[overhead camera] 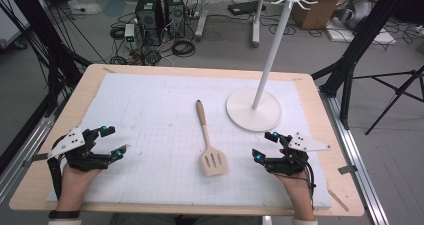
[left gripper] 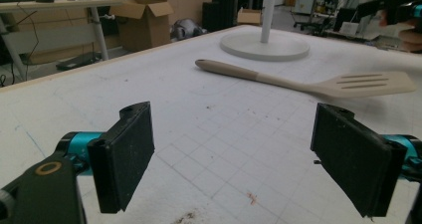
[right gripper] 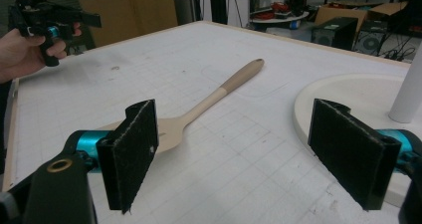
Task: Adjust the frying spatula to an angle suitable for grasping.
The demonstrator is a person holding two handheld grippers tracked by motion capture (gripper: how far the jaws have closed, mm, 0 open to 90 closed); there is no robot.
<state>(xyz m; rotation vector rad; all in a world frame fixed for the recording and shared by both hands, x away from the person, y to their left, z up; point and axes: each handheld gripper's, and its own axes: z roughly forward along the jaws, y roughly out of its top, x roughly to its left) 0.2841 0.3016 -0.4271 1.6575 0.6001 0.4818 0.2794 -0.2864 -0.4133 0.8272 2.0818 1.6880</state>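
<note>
- The table, a pale wooden board, spans the middle and lower part of the high view under a white gridded mat.
- The white stand sits right of centre, its round base flat on the mat and its pole rising to the top edge.
- The left gripper hovers at lower left, jaws spread wide with nothing between them.
- The right gripper hovers at lower right, jaws likewise spread and empty.
- The slotted spatula lies flat at centre between both grippers, blade toward the bottom edge, near the stand's base but apart from it.
</note>
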